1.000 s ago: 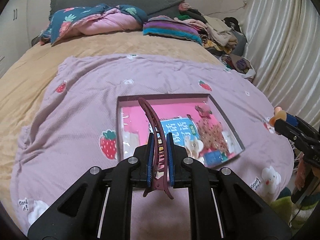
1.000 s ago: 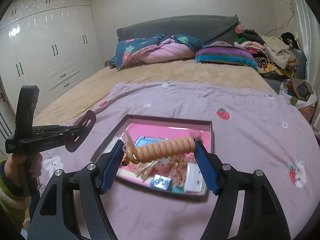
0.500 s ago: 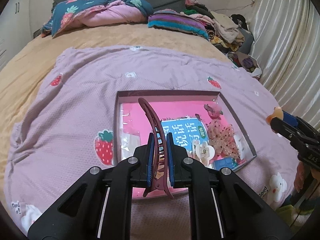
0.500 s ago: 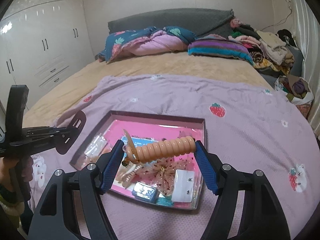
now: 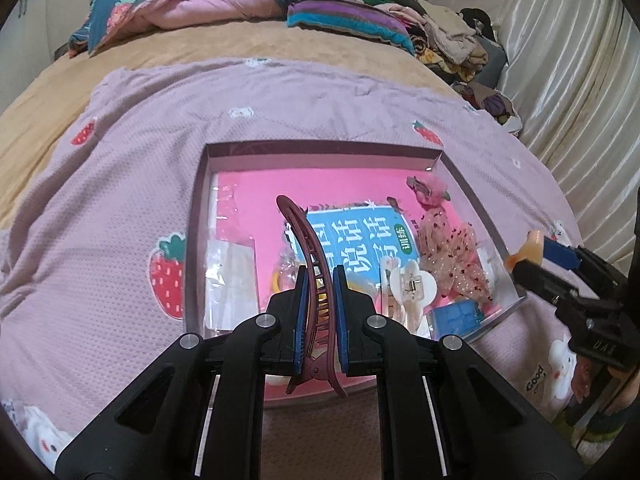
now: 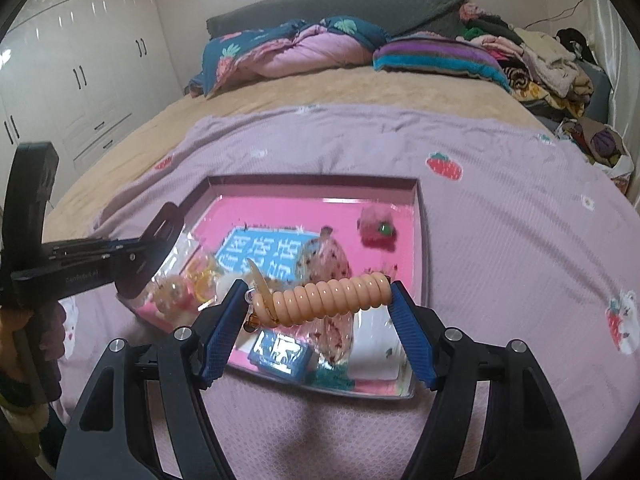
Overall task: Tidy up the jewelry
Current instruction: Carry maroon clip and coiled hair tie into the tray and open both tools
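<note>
A shallow pink-lined tray [image 5: 320, 148] lies on the purple blanket; it also shows in the right wrist view [image 6: 420, 240]. It holds a blue-and-pink card, a dotted bow [image 5: 452, 268], a white claw clip [image 5: 408, 284] and small packets. My left gripper [image 5: 319, 312] is shut on a long maroon hair clip [image 5: 308, 256], held over the tray's near edge. My right gripper [image 6: 318, 300] is shut on a peach spiral hair tie [image 6: 332, 296], stretched between its pads just above the tray's near side. Each gripper shows at the edge of the other's view.
The tray sits on a purple strawberry blanket [image 6: 520, 240] over a tan bed. Pillows and a quilt [image 6: 288, 52] lie at the head, a clothes pile [image 6: 552, 64] at the right. White wardrobes [image 6: 80, 80] stand left; a curtain [image 5: 580, 60] hangs right.
Both grippers have moved forward toward the tray with their items still held; the tray now looks larger and nearer in both views.
</note>
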`<state>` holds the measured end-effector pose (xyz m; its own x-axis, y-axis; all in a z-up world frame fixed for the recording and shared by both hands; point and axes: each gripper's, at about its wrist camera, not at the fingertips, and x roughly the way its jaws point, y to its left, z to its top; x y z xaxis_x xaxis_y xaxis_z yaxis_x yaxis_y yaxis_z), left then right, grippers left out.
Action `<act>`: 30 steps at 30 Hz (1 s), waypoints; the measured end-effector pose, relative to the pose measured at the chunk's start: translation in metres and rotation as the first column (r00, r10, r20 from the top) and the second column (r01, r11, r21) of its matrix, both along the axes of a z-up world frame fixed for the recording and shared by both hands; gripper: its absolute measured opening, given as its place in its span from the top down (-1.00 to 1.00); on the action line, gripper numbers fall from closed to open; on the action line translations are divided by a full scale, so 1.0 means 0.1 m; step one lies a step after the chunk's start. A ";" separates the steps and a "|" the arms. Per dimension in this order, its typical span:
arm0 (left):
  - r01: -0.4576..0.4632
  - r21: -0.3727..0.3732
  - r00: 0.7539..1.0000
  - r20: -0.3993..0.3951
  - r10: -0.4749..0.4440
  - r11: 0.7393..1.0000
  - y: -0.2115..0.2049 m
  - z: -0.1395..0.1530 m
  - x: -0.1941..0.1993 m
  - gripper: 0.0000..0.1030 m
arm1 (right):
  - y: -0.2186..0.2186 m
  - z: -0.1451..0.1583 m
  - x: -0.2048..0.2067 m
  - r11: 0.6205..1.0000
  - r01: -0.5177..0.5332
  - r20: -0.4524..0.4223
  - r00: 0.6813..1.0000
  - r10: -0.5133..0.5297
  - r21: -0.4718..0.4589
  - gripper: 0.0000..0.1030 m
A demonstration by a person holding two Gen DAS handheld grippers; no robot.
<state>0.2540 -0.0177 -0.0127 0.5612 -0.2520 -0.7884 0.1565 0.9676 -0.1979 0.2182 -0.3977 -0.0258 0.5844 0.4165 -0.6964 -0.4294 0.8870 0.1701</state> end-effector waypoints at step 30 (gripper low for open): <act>0.001 0.010 1.000 0.031 -0.001 1.000 -0.05 0.21 -0.33 0.08 | -0.17 0.15 -0.47 1.000 0.001 0.036 0.999 -0.002 0.023 -0.85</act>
<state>0.2211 -0.0231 0.0088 0.5854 -0.2453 -0.7728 0.1637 0.9693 -0.1837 0.1712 -0.4150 -0.0110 0.6092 0.4310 -0.6657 -0.4343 0.8837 0.1747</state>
